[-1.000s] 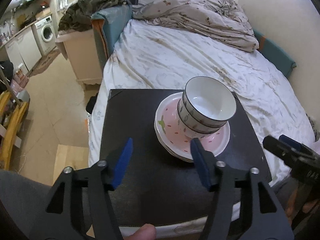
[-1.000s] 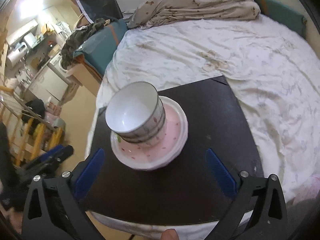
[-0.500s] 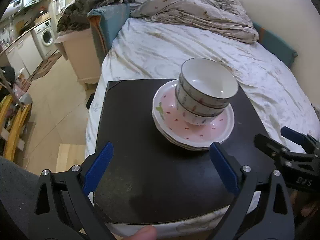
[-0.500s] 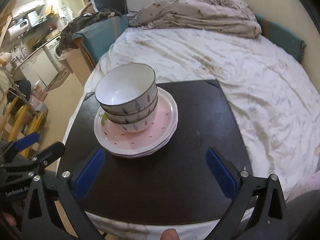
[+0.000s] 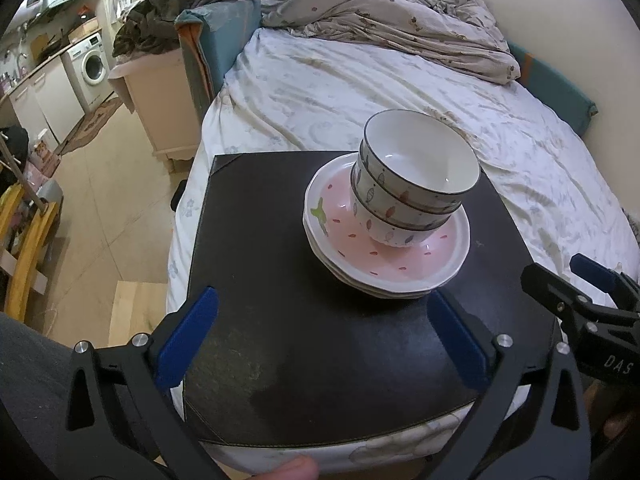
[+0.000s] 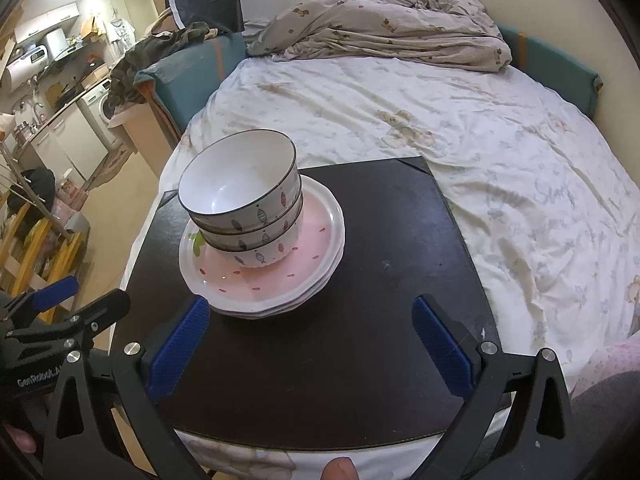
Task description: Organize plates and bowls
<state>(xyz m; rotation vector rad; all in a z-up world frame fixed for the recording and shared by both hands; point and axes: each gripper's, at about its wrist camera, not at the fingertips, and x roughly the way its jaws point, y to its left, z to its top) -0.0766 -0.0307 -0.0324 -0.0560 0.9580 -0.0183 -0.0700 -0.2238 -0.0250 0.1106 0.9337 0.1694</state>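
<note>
The nested bowls (image 5: 412,188) sit on a pile of pink plates (image 5: 400,268) on a black board (image 5: 280,280) laid on the bed (image 5: 360,92); how many plates lie under the top one is hard to count from their edges. The left gripper (image 5: 320,340) has just been opening and stands spread wide, nothing between its pads. The right gripper (image 6: 308,344) is spread too, empty, short of the pile; only fingertips of the hands show.

Nested bowls (image 5: 412,184) atop stacked plates (image 5: 400,268) on a mat (image 5: 280,280) at the bed's (image 5: 360,92) near edge.
</note>
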